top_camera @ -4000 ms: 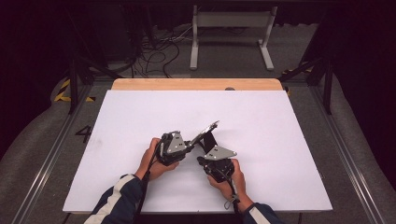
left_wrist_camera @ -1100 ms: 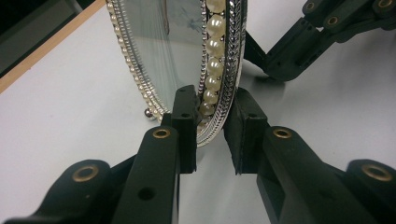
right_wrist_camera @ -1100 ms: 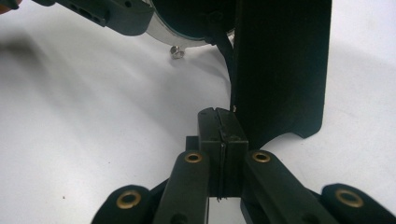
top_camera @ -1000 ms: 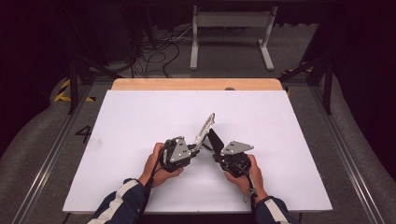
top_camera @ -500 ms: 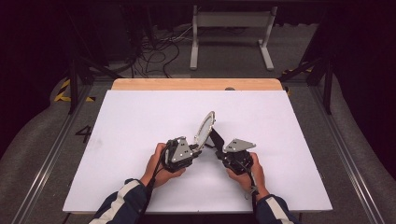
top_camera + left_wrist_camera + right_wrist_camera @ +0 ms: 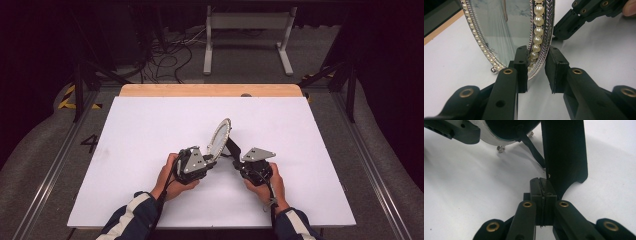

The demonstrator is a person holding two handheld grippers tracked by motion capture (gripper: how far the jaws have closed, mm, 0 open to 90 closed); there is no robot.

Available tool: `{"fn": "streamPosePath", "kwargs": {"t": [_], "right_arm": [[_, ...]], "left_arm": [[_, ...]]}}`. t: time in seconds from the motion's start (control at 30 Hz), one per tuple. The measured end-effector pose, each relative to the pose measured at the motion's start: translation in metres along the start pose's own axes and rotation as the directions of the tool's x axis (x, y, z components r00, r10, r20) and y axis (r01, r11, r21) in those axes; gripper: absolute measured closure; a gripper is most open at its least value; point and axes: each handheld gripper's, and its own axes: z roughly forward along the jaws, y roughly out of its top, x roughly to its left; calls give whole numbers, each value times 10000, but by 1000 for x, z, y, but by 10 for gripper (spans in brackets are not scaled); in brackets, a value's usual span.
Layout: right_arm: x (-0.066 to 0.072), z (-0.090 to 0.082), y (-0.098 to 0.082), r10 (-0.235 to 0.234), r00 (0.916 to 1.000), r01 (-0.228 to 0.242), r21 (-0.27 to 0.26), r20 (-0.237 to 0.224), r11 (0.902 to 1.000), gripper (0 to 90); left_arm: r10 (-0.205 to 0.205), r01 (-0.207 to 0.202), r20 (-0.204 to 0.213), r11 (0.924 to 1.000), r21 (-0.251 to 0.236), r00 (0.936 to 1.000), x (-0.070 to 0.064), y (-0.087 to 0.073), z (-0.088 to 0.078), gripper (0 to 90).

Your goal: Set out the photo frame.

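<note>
Frame [image 6: 220, 137] stands steeper now than 4 s ago, tipped up off the desk [image 6: 150, 125] near its middle, a bit toward my edge. Means it's close to standing by itself; strut still needs setting. Left tool [image 6: 536, 72] straddles the pearl rim low down: left pad at the glass side, right pad w/ a gap, so not clamped. Right tool [image 6: 541, 192] is pressed together beside the black back strut [image 6: 564, 152]; can't tell if it pinches anything. Both hands low, tools angled inward at the frame's foot.

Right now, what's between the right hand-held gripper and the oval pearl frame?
The black back stand and its thin strap, above the white table. The right gripper view shows this most clearly.
</note>
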Motion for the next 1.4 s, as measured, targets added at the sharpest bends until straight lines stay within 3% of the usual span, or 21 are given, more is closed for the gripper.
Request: {"fn": "streamPosePath", "kwargs": {"t": [1.4], "right_arm": [[-13, 7, 0, 290, 9993, -288, -59, 238, 9996, 900]], "left_arm": [[-221, 223, 108, 9996, -169, 9997, -2, 3, 5, 726]]}}
